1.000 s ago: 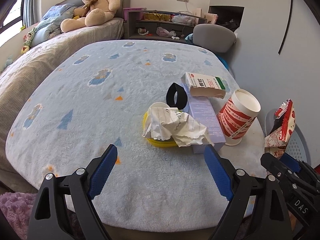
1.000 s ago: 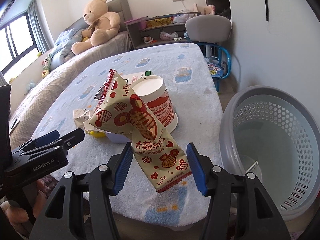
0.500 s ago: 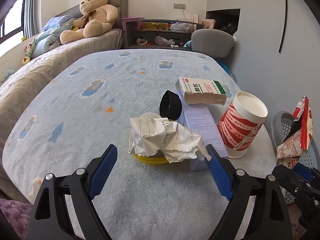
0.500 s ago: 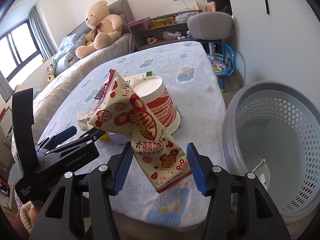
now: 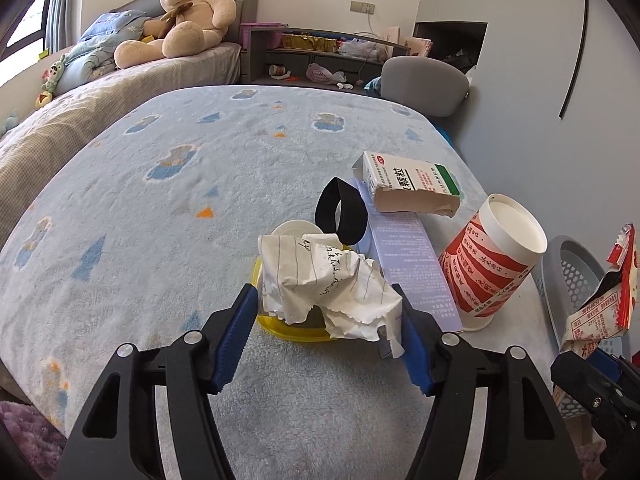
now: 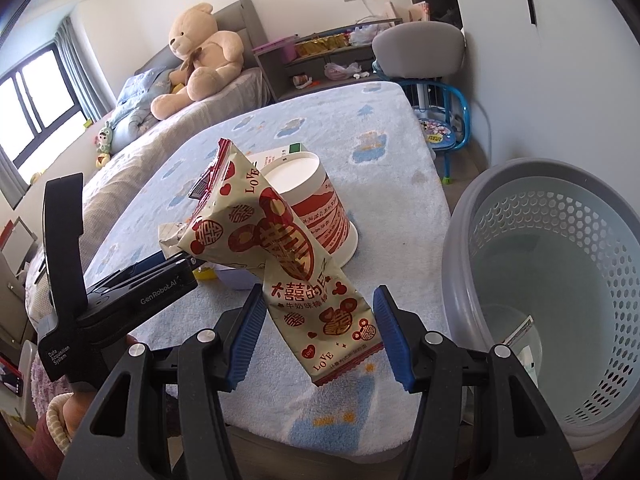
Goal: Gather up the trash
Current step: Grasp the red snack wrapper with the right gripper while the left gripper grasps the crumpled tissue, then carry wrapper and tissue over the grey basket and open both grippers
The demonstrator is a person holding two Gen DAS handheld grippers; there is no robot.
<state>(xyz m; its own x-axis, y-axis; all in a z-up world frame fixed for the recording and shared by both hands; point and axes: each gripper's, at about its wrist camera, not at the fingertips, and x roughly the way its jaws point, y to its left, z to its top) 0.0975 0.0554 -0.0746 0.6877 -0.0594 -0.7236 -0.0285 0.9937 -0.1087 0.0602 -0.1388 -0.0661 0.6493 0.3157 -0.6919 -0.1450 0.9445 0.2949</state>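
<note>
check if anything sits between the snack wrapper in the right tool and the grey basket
Nothing visible does. The snack wrapper hangs in the right tool above the blanket's edge, and the grey basket stands open just to its right with only air between.

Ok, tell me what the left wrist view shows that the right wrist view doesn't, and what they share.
Left wrist view only: the crumpled lined paper between the closing left gripper, lying over a yellow lid, plus a black loop.

Right wrist view only: the inside of the grey basket and the blue chair.

Both: the red-and-white paper cup, the snack wrapper held by the right gripper, the teddy bear.
</note>
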